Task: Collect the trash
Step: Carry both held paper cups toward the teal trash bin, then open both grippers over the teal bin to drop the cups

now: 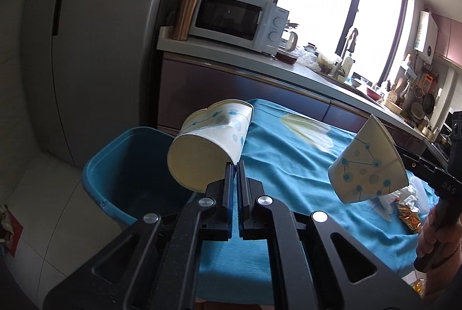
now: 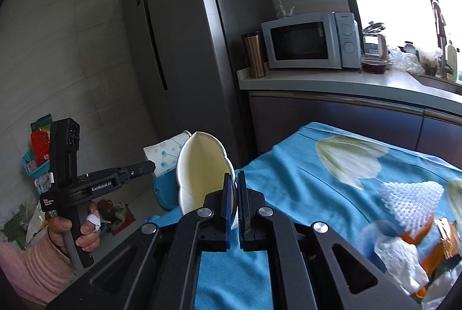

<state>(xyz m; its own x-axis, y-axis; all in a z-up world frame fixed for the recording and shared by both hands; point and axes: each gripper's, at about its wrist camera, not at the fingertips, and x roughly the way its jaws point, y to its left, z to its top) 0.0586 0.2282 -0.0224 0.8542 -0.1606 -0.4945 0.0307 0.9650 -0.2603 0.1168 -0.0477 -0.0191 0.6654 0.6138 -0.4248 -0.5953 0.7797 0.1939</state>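
My left gripper [image 1: 234, 165] is shut on the wall of a white paper cup with blue dots [image 1: 208, 145]. That cup lies on its side in the air, over the near rim of a blue bin [image 1: 130, 174]. My right gripper [image 2: 234, 175] is shut on the rim of a second, crumpled paper cup [image 2: 202, 174], which also shows in the left wrist view [image 1: 372, 165] above the blue tablecloth [image 1: 288, 165]. From the right wrist view, the left gripper [image 2: 151, 165] and its cup [image 2: 164, 154] hang above the bin [image 2: 164, 191].
On the cloth lie a white foam net [image 2: 410, 197], a crumpled tissue [image 2: 398, 258] and orange wrappers [image 1: 408, 216]. Behind stand a fridge [image 2: 187, 35], and a counter [image 2: 317, 82] with a microwave [image 2: 309, 40] and a copper tumbler [image 2: 254, 54]. Clutter lies on the floor [image 2: 112, 212].
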